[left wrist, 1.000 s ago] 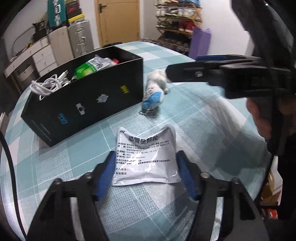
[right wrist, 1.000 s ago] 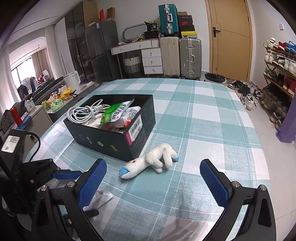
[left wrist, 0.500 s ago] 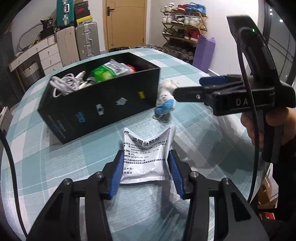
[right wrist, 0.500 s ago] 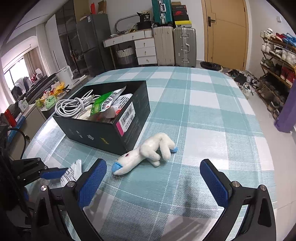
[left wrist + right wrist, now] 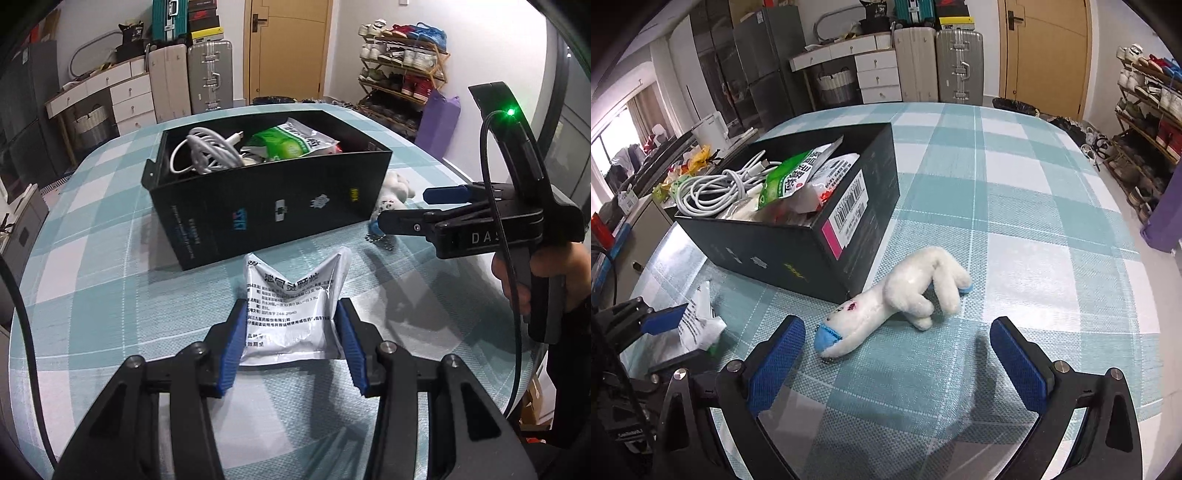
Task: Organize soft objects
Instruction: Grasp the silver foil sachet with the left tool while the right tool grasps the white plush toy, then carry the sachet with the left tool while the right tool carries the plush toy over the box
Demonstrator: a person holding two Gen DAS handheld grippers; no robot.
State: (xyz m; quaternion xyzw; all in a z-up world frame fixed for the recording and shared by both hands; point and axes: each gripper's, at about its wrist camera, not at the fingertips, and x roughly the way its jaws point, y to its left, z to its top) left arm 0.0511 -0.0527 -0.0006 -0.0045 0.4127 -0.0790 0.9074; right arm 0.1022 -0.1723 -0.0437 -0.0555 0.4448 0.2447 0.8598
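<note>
My left gripper (image 5: 291,345) is shut on a silver-white medicine sachet (image 5: 293,306); its blue pads (image 5: 233,343) press both side edges and the sachet buckles into a V just above the cloth. In the right wrist view the same sachet (image 5: 701,321) shows at the far left. A white plush toy with a blue tip (image 5: 894,302) lies on the cloth beside the corner of the black box (image 5: 775,258). My right gripper (image 5: 897,365) stands wide open just short of the toy, with nothing between its fingers. From the left wrist view the right gripper (image 5: 406,207) partly hides the toy (image 5: 395,184).
The open black box (image 5: 266,206) holds a coiled white cable (image 5: 207,151) and a green packet (image 5: 291,144). The checked teal tablecloth (image 5: 1015,206) stretches to the right of the toy. A person's hand (image 5: 532,273) holds the right gripper near the table's right edge.
The left jaws closed on the sachet, which went from flat to buckled. The right gripper sank and came closer to the plush toy.
</note>
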